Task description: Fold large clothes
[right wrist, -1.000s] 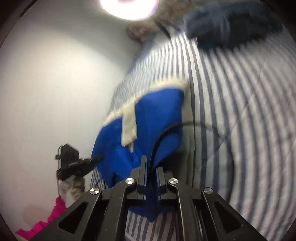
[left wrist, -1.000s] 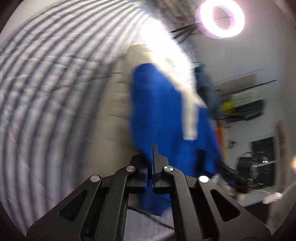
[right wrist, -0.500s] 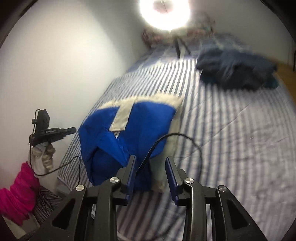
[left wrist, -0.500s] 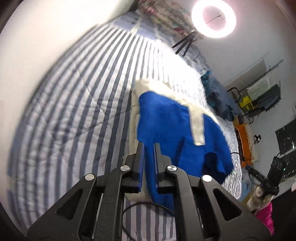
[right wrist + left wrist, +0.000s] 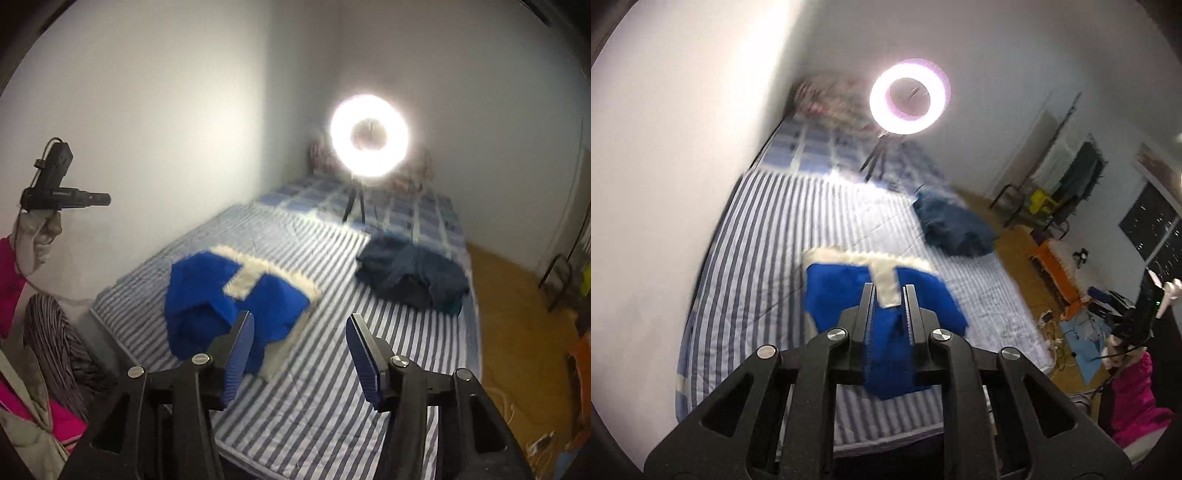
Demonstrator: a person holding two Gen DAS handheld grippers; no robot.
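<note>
A folded blue garment with cream fleece trim lies on the striped bed, near its foot. My left gripper is raised well above the bed with its jaws a small gap apart and nothing between them. My right gripper is wide open and empty, held above the bed's near edge, to the right of the blue garment. Neither gripper touches the cloth.
A dark blue pile of clothes lies further up the bed. A lit ring light on a tripod stands near the head. White walls flank the bed. A wooden floor with clutter lies to the right.
Both grippers have let go of the blue garment, opened, and pulled back and up from the bed. The garment now lies folded on the bedspread.
</note>
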